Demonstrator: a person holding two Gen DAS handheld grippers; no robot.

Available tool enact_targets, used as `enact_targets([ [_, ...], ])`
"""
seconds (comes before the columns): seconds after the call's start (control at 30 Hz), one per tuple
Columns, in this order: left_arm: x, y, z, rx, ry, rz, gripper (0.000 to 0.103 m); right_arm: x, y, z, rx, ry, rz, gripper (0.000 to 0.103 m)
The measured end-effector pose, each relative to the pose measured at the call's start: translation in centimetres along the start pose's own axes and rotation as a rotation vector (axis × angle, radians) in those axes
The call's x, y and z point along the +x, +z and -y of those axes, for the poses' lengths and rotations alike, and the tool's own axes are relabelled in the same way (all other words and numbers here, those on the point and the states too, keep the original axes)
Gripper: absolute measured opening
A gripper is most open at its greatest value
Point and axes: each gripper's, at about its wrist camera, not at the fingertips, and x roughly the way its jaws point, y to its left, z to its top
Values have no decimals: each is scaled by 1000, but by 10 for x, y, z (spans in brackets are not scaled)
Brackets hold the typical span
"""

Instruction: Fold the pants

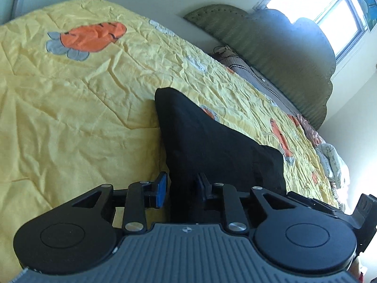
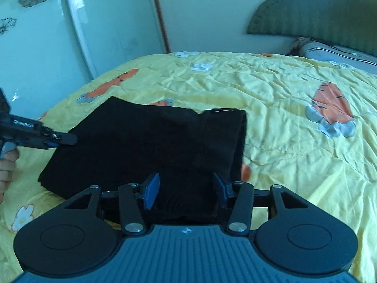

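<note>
- Left wrist view: my left gripper [image 1: 181, 189] has its jaws spread, released, with an edge of the black pants [image 1: 212, 146] between them on the yellow quilt [image 1: 70, 106].
- Right wrist view: my right gripper [image 2: 186, 189] is spread apart over the folded pants [image 2: 146, 146], grasping nothing.

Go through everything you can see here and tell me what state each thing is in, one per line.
black pants: folded into a flat stack on the bed
left claw: open, at the edge of the pants
right claw: open, over the near edge of the pants
yellow bedspread: spread out, wrinkled
window: bright with daylight
</note>
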Motion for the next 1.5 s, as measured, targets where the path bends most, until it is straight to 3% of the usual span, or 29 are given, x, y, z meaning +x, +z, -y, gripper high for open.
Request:
enact_targets([
  [0.07,-18,-8,13,36,40,38,38,-15,-3,-9,-10,68,56,50],
  [0.13,-28,-19,25,73,68,53,41,-16,-8,-19,-32,78,51,51],
  [0.2,-25,-31,34,110,110,39,42,-2,-13,-22,-35,64,9,51],
  [0.3,-12,-42,36,121,177,-6,42,1,-17,-20,15,23,22,51],
  [0.37,-21,-47,36,100,162,9,40,-16,-14,-27,52,-6,55,52],
  [0.43,-34,-53,42,98,163,23,43,-38,-15,-36,64,-16,93,63],
  [0.5,-47,-63,53,103,188,49,57,-62,-20,-47,82,-32,130,88],
  [0.53,-54,-70,59,102,200,64,70,-73,-23,-53,83,-32,144,91],
  [0.57,-59,-77,64,102,209,79,76,-82,-27,-59,85,-27,153,95],
  [0.67,-69,-97,80,129,239,94,80,-104,-36,-76,109,-29,143,103],
  [0.87,-66,-125,95,176,306,80,85,-113,-54,-106,111,-147,58,103],
  [1.07,-56,-138,97,228,354,72,87,-102,-76,-116,112,-119,19,103],
  [1.3,-43,-144,92,250,404,64,87,-81,-93,-107,91,-145,61,103],
  [1.5,-34,-153,89,286,451,93,90,-62,-103,-105,60,-158,44,103],
])
